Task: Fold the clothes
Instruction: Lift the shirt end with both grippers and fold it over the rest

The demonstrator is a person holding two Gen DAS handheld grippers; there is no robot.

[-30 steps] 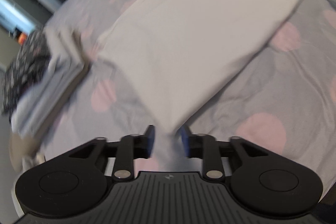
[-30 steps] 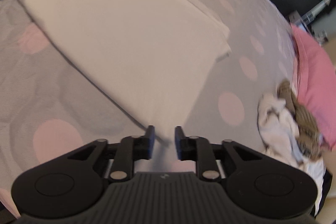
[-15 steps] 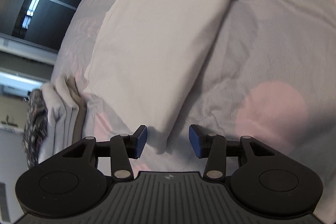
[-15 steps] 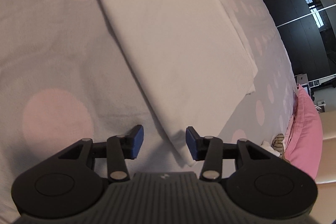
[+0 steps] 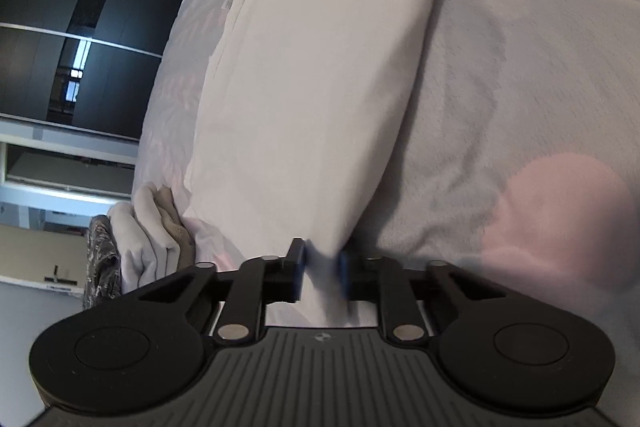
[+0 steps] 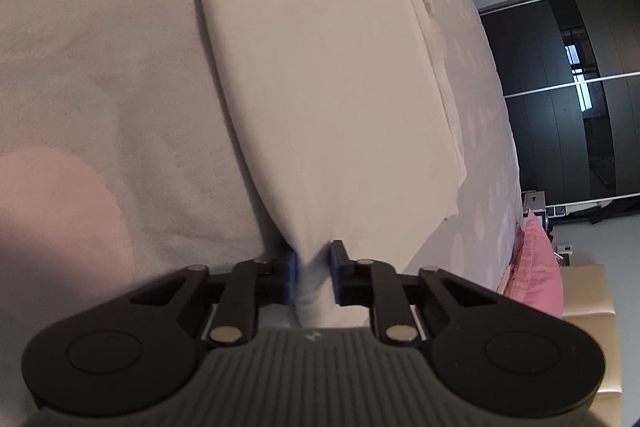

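Note:
A white folded garment (image 5: 312, 87) lies flat on the grey bedspread with pink dots (image 5: 520, 75). My left gripper (image 5: 322, 267) is shut on its near folded edge, with cloth bunched between the blue pads. In the right wrist view the same white garment (image 6: 332, 75) stretches away from me. My right gripper (image 6: 314, 273) is shut on its other near edge, low on the bedspread (image 6: 100, 67). The cloth under both grippers is hidden.
A stack of folded clothes (image 5: 152, 227) sits at the bed's left edge, with a dark patterned piece (image 5: 102, 259) beside it. A pink pillow (image 6: 532, 263) lies at the bed's right end. Dark wardrobe doors (image 5: 80, 27) stand beyond the bed.
Both grippers opened and dropped low to the bed half a second ago. They have now closed on the near folded edge of the white garment.

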